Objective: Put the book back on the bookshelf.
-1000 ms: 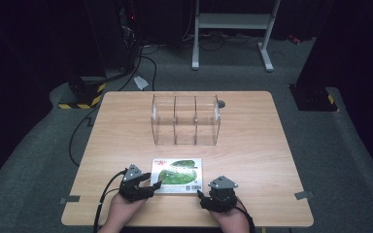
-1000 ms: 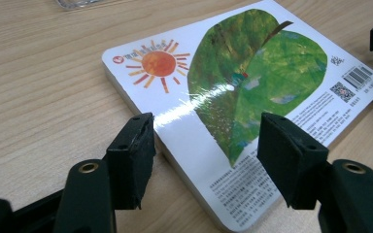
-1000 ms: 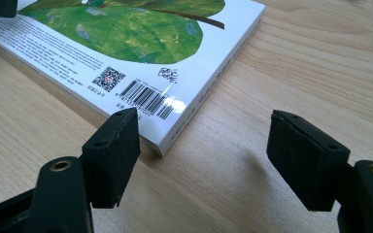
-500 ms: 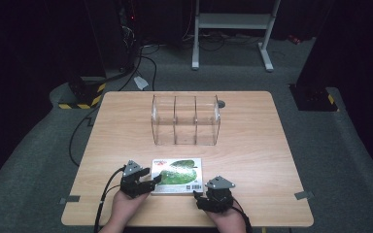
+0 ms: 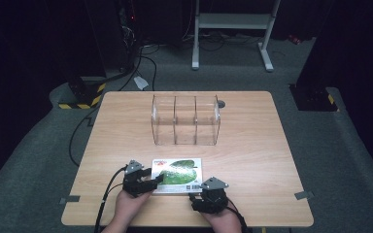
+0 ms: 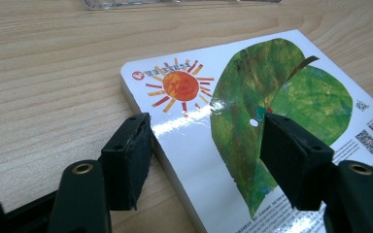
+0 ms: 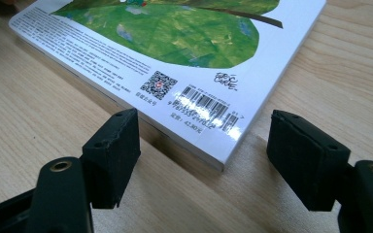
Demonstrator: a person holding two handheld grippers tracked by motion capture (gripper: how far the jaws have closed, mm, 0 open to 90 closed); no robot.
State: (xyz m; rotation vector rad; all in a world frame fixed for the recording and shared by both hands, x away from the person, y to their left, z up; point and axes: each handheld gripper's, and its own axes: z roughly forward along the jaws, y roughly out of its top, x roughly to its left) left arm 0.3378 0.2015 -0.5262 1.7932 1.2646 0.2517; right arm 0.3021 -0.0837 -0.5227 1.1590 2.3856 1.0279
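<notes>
A thin picture book (image 5: 177, 174) lies flat near the table's front edge, showing a green leaf, an orange sun and a barcode. My left gripper (image 5: 151, 180) is at the book's left edge. In the left gripper view (image 6: 206, 131) one jaw rests on the wood beside the book (image 6: 252, 97) and the other hovers over the cover. These jaws have just been opening, and the book's edge lies loosely between them. My right gripper (image 5: 197, 197) stands open just short of the barcode corner, which the right gripper view (image 7: 204, 131) shows ahead of the book (image 7: 175, 34).
A clear plastic organiser (image 5: 185, 120) with three compartments stands at the middle back of the wooden table (image 5: 252, 160). A small dark round object (image 5: 222, 103) sits behind it. Dark floor, cables and a stand surround the table.
The left gripper has shifted slightly at the book's left edge. The book and the right gripper have stayed where they were.
</notes>
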